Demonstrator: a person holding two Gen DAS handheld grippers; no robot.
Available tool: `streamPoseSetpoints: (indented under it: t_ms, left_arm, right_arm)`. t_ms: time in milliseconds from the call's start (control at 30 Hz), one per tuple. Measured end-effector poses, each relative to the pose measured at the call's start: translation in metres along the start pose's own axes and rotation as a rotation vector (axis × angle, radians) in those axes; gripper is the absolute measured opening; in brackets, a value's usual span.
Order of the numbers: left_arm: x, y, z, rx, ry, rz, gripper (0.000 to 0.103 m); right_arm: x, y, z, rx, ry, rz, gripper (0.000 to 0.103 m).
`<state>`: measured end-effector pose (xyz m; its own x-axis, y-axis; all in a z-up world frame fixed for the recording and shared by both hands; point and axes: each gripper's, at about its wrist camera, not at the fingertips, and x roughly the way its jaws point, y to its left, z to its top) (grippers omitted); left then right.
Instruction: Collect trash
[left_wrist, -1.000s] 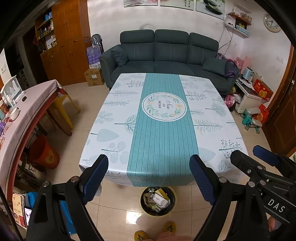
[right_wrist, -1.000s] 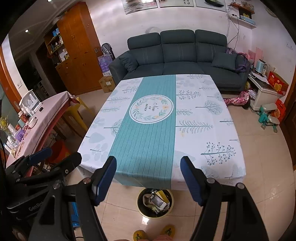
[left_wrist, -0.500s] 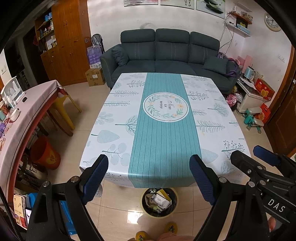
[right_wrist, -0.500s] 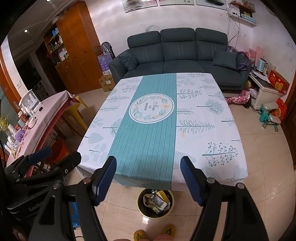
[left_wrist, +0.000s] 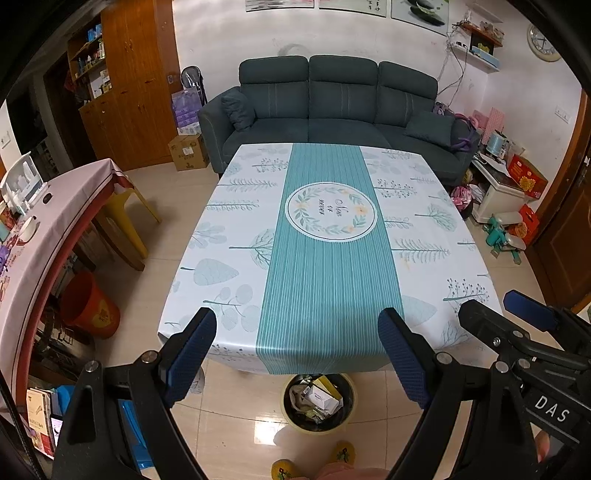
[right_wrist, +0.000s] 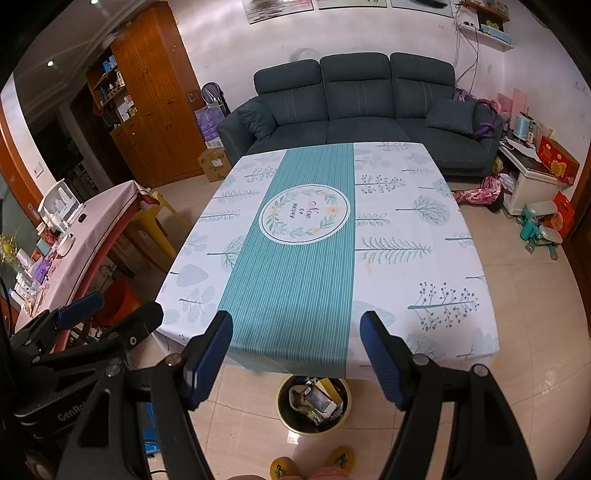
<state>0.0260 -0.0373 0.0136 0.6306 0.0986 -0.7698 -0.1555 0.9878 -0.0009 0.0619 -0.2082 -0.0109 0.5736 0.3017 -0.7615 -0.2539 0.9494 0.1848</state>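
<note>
A round yellow-rimmed trash bin (left_wrist: 318, 403) full of paper and wrappers stands on the floor under the table's near edge; it also shows in the right wrist view (right_wrist: 314, 401). My left gripper (left_wrist: 297, 354) is open and empty, held high above the bin. My right gripper (right_wrist: 297, 356) is open and empty too, beside it. The table (left_wrist: 236, 236) wears a white and teal cloth (right_wrist: 406, 221) with nothing on it. The right gripper shows at the left view's right edge (left_wrist: 524, 332).
A dark sofa (left_wrist: 332, 110) stands behind the table. A pink-clothed side table (left_wrist: 55, 221), a yellow stool (left_wrist: 125, 218) and a red bucket (left_wrist: 90, 304) are at left. Boxes and toys (left_wrist: 513, 206) crowd the right wall. My slippered feet (left_wrist: 314, 461) are near the bin.
Both grippers have drifted slightly back and up from the table. Both stay open and empty.
</note>
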Motion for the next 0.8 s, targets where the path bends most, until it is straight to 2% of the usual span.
streamPoseSetpoints:
  t_ms: [800]
  left_arm:
    - [0.002,0.013,-0.003,0.024,0.028,-0.016,0.088]
  right_arm:
    - [0.005,0.005,-0.009,0.011,0.018,-0.007,0.072]
